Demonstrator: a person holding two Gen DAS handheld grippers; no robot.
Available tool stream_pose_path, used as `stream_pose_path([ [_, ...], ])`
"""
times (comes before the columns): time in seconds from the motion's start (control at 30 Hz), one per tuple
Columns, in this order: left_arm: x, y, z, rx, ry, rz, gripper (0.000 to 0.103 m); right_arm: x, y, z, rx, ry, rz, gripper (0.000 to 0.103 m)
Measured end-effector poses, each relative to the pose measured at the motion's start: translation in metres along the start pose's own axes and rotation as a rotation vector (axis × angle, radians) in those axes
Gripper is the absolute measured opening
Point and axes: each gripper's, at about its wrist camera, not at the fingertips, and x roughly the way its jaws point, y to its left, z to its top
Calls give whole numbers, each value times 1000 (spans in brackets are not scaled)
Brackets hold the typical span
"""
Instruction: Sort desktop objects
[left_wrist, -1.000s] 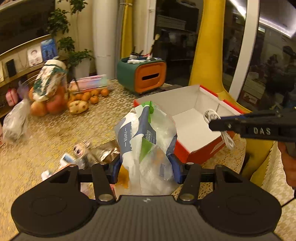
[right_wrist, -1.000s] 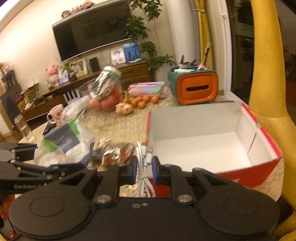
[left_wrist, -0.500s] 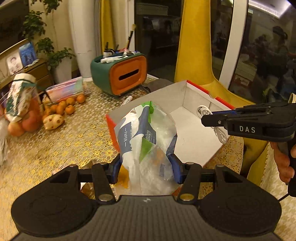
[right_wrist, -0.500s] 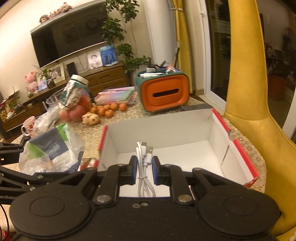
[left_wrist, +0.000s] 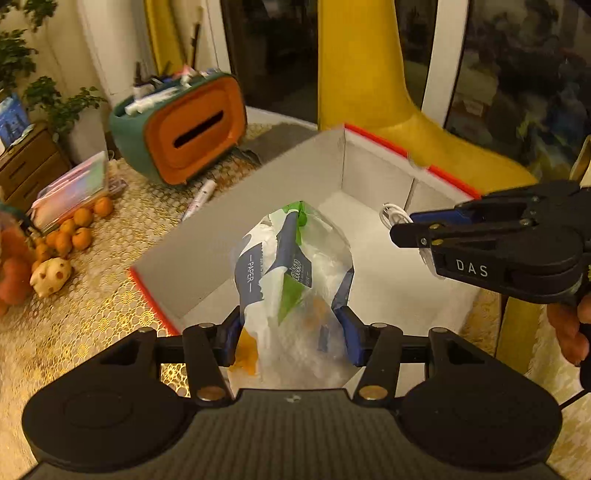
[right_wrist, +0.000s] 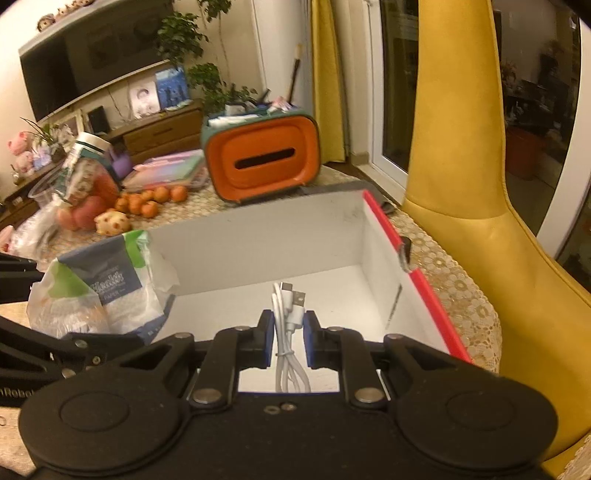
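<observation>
With my left fingers (left_wrist: 288, 332) clamped on the bag (left_wrist: 291, 280) and right fingers (right_wrist: 289, 332) pinching the cable (right_wrist: 286, 314), I'd lower both into the box (left_wrist: 258, 206), bag toward 9 o'clock, before letting go.

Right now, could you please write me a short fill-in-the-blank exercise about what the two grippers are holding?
1. The left gripper is shut on a tissue ____.
2. The right gripper is shut on a coiled white ____.
3. Both grippers hover above the open ____, white inside with red edges.
4. The organizer behind it has an ____ front.

Missing words: pack; cable; box; orange
</observation>
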Motion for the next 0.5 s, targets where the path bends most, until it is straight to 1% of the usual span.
stream_pose_path([
  [0.23,42,-15,10,63,93,-19,52,31,-11,-5,-4,88,-7,16],
  [0.37,59,-20,14,71,135,-21,53,38,-16,-8,4,119,-5,16],
  [0.5,76,-21,19,63,203,-15,54,43,-18,-10,3,148,-4,16],
])
